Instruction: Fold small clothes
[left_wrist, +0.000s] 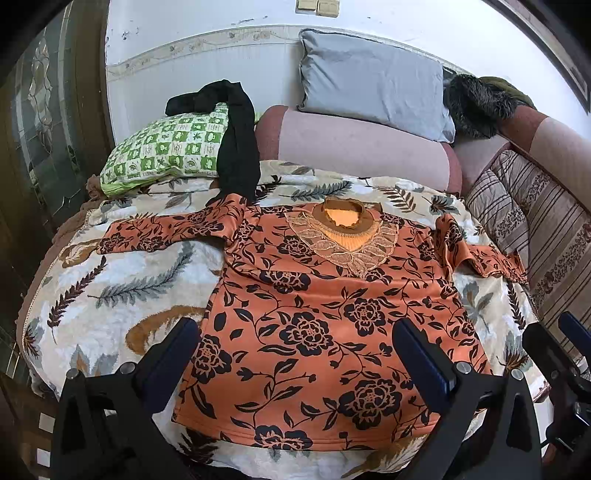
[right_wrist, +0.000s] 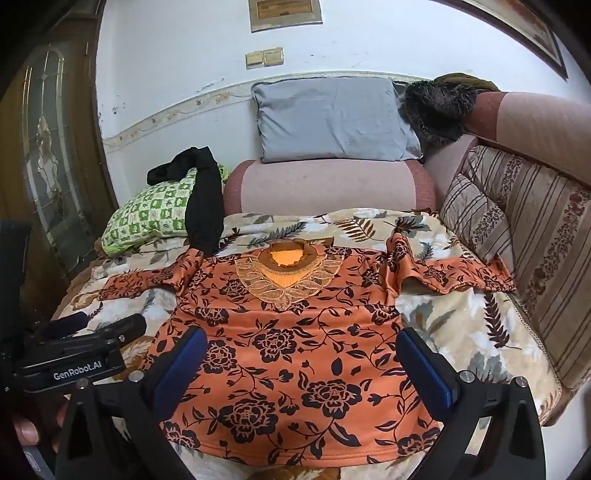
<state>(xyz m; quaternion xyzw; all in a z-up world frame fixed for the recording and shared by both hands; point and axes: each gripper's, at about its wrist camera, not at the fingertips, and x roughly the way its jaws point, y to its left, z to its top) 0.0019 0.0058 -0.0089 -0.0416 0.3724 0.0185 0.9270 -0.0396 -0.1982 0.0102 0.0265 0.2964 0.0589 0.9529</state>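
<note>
An orange top with black flowers (left_wrist: 317, 314) lies flat, front up, on a leaf-patterned blanket (left_wrist: 110, 280), sleeves spread left and right, lace collar at the far end. It also shows in the right wrist view (right_wrist: 295, 350). My left gripper (left_wrist: 295, 332) is open and empty above the top's lower part. My right gripper (right_wrist: 301, 341) is open and empty above the same area, and appears at the right edge of the left wrist view (left_wrist: 557, 332). The left gripper shows at the left of the right wrist view (right_wrist: 92, 325).
A black garment (left_wrist: 236, 147) drapes over a green checked pillow (left_wrist: 162, 151) at the back left. A grey pillow (left_wrist: 373, 81) rests on a pink bolster (left_wrist: 354, 147). Striped cushions (right_wrist: 524, 229) line the right side. A dark furry item (right_wrist: 436, 107) lies at the back right.
</note>
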